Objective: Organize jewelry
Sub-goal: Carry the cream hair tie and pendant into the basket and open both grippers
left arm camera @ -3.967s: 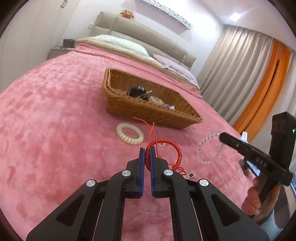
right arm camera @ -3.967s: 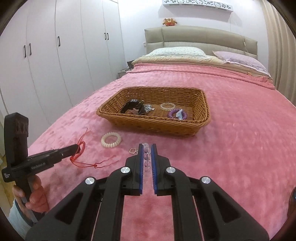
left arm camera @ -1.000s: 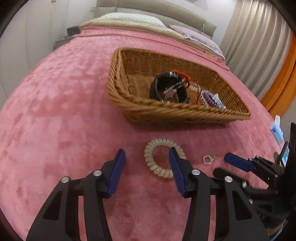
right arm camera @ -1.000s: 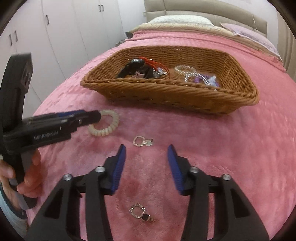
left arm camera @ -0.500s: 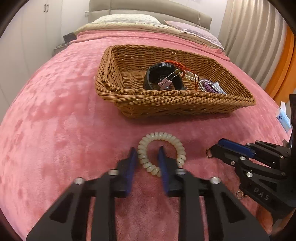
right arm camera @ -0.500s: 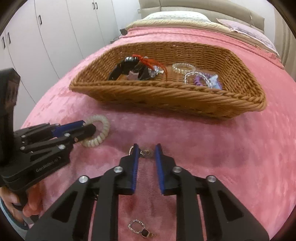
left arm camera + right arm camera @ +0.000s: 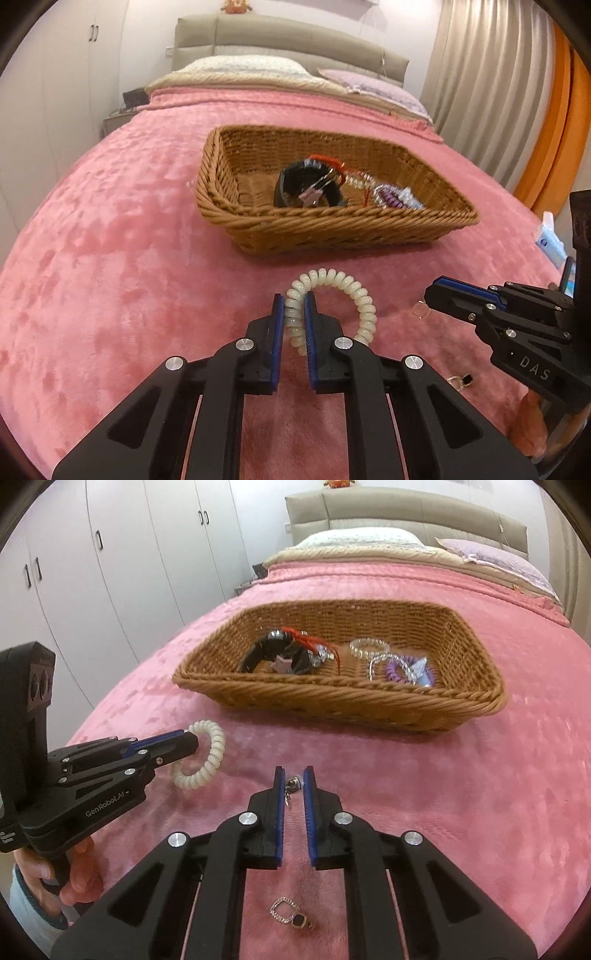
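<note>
My left gripper [image 7: 294, 308] is shut on a cream coil bracelet [image 7: 354, 291] and holds it just above the pink bedspread; it also shows in the right wrist view [image 7: 207, 755]. My right gripper [image 7: 294, 779] is shut on a small silver earring [image 7: 293, 785], also above the bedspread. A second earring with a dark stone [image 7: 291, 917] lies on the bedspread below the right gripper. The wicker basket [image 7: 332, 698] ahead holds a black band, a red cord, clear bead bracelets and a purple coil tie.
The pink bedspread [image 7: 110, 258] covers the whole bed. Pillows and a headboard [image 7: 288, 44] stand at the far end. White wardrobes [image 7: 110, 554] line the left side. Curtains [image 7: 498, 92] hang on the right. A tissue pack [image 7: 550, 240] lies at the right edge.
Both grippers closed: the left on the coil bracelet, the right on the silver earring. Both then lifted their items a little off the bedspread.
</note>
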A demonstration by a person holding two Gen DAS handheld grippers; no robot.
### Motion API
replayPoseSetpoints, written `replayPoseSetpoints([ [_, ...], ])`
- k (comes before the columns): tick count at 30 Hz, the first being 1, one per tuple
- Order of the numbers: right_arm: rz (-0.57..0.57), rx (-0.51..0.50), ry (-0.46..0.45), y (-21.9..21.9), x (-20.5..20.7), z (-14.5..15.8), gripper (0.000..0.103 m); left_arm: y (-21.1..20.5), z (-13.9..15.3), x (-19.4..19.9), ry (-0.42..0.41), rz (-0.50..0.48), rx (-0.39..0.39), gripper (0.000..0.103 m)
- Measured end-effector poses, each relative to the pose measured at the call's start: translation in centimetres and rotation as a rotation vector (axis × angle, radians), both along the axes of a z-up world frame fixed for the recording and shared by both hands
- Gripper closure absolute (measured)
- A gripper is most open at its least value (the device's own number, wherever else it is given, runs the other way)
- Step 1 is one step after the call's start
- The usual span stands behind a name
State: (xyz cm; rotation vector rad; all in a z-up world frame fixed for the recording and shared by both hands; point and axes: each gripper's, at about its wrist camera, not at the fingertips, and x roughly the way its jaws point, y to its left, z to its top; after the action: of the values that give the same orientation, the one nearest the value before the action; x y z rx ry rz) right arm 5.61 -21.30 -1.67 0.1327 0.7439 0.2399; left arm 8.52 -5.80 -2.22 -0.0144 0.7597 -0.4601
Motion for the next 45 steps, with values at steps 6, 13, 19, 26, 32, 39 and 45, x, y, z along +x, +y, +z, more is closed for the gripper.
replayPoseSetpoints([
  [6,-0.014,0.034,-0.057,-1.0,-0.9,3.1,0.095,0.3,3.0,-0.6,-0.058,-0.005,-0.044,0.094],
  [13,-0.063,0.04,-0.169,-3.0,0.3,8.6,0.095,-0.1,8.5,1.6,-0.149,0.025,-0.076,0.094],
  [19,-0.106,0.032,-0.212,-4.4,4.2,10.9,0.095,-1.5,9.8,6.1,-0.162,0.063,-0.072,0.094],
  [26,-0.187,0.049,-0.13,-7.0,10.1,8.3,0.095,-3.1,7.5,11.7,-0.097,0.106,0.002,0.094],
  [32,-0.21,0.044,-0.045,-7.9,13.0,4.0,0.095,-4.1,5.3,13.5,-0.089,0.105,0.062,0.094],
  [39,-0.213,0.035,-0.011,-7.9,13.7,2.5,0.094,-3.8,4.2,14.0,-0.063,0.098,0.049,0.092],
  [45,-0.209,0.051,-0.016,-8.1,13.3,2.7,0.093,-2.7,4.8,13.3,-0.079,0.092,-0.011,0.068],
])
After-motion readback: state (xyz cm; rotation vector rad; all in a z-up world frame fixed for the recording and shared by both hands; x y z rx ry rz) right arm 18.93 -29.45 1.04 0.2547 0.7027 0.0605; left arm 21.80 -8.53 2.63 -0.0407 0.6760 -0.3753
